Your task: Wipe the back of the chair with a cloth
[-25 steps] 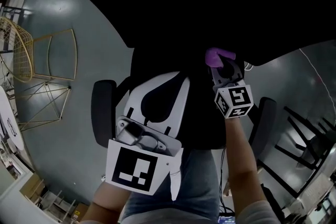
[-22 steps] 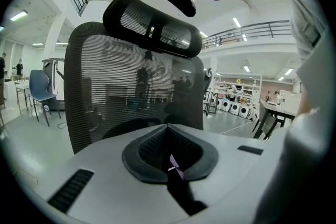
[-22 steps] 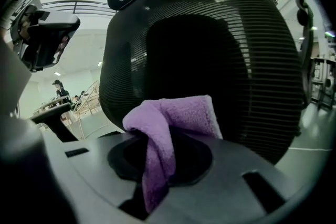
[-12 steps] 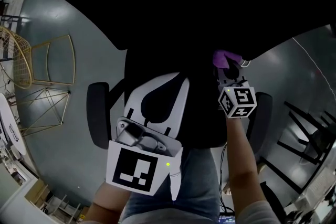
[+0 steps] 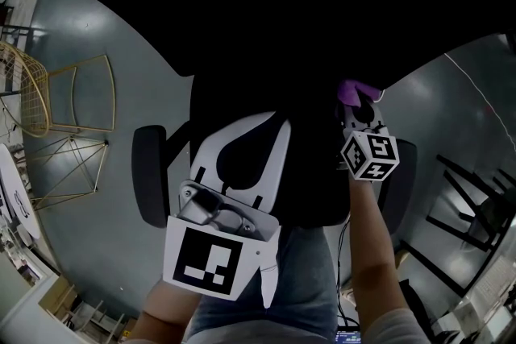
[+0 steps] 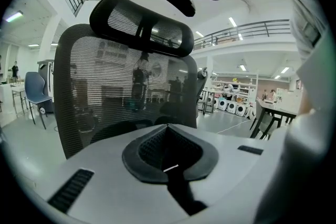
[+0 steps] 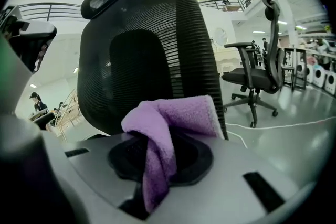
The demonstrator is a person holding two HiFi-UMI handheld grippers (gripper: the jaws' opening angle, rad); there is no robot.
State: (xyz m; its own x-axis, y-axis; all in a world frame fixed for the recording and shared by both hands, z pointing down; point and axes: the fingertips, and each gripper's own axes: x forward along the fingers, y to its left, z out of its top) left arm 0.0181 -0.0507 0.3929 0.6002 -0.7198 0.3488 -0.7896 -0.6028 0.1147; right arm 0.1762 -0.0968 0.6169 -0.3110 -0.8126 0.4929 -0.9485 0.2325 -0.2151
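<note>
Pinching the cloth [image 7: 178, 113], the right gripper [image 7: 163, 136] has its jaws closed on a fold of purple terry. One plush lobe stands up above the jaws and a strip hangs down through the slot between them. The cloth sits at frame centre, directly in front of the right edge of the chair back [image 7: 142, 50], a curved panel of black woven mesh. Contact between the two cannot be confirmed. The marker cube [image 5: 369, 156] carries black-and-white square patterns. The left gripper [image 6: 168, 131] has its jaws pressed together with nothing between them, and points at the mesh back below the padded headrest [image 6: 142, 23]. A gold wire chair [image 5: 48, 93] stands at the left of the frame on the grey floor [image 5: 113, 28].
</note>
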